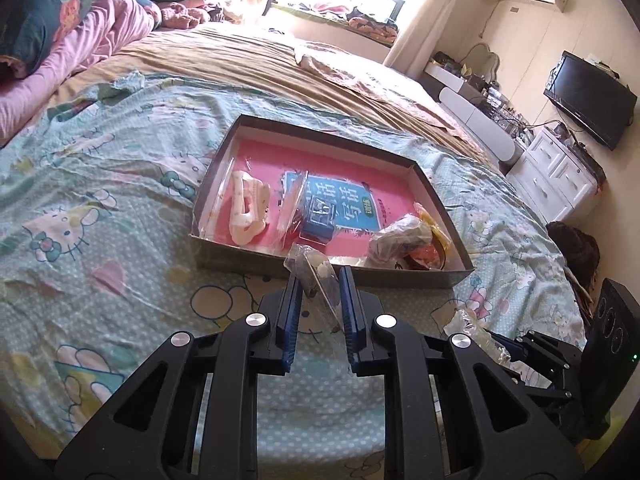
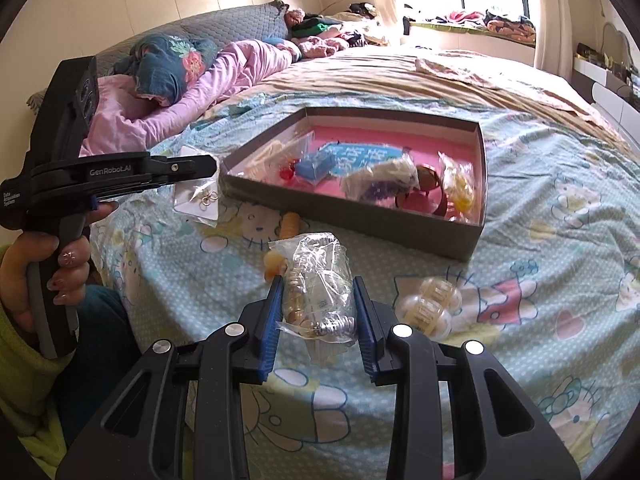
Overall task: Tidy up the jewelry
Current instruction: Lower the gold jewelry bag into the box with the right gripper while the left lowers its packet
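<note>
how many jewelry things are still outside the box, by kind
clear bags, held: 2 (flat bag in left gripper, stuffed bag in right gripper)
bead bracelets loose on the bedsheet: 2 (orange bracelet, partly hidden; clear bracelet)
total: 4

Home bedroom: bed (image 1: 120,168), pillows (image 2: 240,20).

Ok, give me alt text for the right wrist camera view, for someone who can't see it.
The right gripper clamps a clear bag of metal jewelry above a cartoon-print bedspread. Beyond it lies a shallow box holding bagged trinkets; at left, the left gripper holds a small bag of earrings.
</note>
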{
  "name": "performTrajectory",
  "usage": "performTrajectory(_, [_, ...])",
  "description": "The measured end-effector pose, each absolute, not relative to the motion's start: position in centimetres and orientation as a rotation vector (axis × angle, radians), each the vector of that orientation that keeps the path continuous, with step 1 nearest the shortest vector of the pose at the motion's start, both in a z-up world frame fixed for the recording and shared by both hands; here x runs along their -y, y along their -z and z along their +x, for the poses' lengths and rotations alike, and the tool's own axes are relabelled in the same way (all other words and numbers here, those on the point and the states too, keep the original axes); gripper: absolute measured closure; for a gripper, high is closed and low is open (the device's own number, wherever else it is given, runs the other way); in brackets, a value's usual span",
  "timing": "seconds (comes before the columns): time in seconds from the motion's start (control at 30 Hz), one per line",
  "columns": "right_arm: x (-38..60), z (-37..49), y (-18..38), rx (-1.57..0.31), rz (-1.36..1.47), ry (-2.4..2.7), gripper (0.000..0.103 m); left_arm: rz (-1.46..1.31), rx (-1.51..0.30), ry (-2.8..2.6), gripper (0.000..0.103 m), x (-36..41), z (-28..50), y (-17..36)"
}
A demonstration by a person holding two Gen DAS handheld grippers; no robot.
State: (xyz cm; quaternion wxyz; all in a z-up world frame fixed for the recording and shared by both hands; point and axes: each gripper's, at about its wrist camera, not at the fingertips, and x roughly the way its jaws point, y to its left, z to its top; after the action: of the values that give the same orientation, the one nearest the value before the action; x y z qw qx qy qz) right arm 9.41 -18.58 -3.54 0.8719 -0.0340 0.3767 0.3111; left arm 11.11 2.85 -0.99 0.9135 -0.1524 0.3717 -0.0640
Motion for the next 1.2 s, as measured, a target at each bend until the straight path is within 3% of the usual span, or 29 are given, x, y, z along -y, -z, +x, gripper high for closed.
performTrajectory(0.53, [18.9,12.3,-0.2,-0.676,-0.051,-0.599,0.071,-0.312,-0.698,0.090,0.091,-4.5,11.8,-0.8])
performTrajectory(1.2, [20.6,17.5,-2.0,-0.600,-0.022,-0.488,0.071,-0.232,-0.706,0.180,0.091,-0.5,16.4,-0.8])
